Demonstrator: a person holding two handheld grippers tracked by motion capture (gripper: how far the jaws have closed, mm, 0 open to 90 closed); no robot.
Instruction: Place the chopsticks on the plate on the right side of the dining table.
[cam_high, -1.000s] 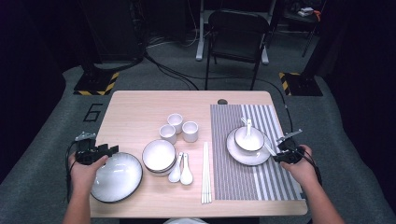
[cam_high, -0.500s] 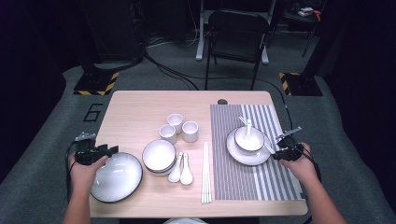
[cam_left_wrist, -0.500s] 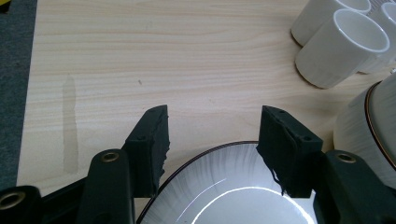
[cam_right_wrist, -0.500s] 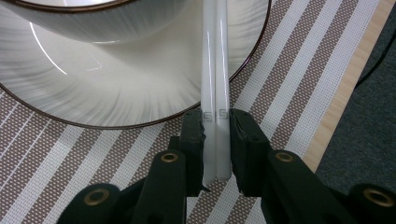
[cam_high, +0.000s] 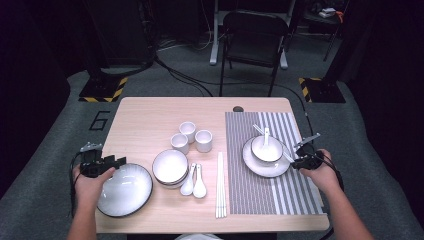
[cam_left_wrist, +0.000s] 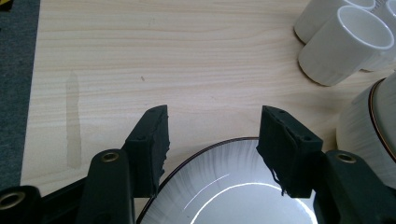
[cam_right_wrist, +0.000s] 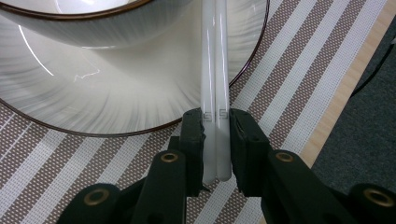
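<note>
A wooden desk (cam_high: 145, 120) in a dark room, set for dinner.
My right gripper (cam_right_wrist: 216, 135) jaws pinch two white chopsticks (cam_right_wrist: 215, 70) over a plate (cam_right_wrist: 116, 107); my left gripper (cam_left_wrist: 212, 140) jaws hang wide apart above another plate (cam_left_wrist: 224, 196).

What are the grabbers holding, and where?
The right gripper pinches a pair of white chopsticks near their ends. The left gripper holds nothing, open over a plate's rim.

Left gripper (cam_left_wrist: 212, 140): jaws stand apart over the far rim of a white plate (cam_left_wrist: 224, 196), not pressing it. Wooden table (cam_left_wrist: 163, 56) beyond. Two white cups (cam_left_wrist: 343, 44) upper right; bowl (cam_left_wrist: 373, 130) at right edge.
</note>
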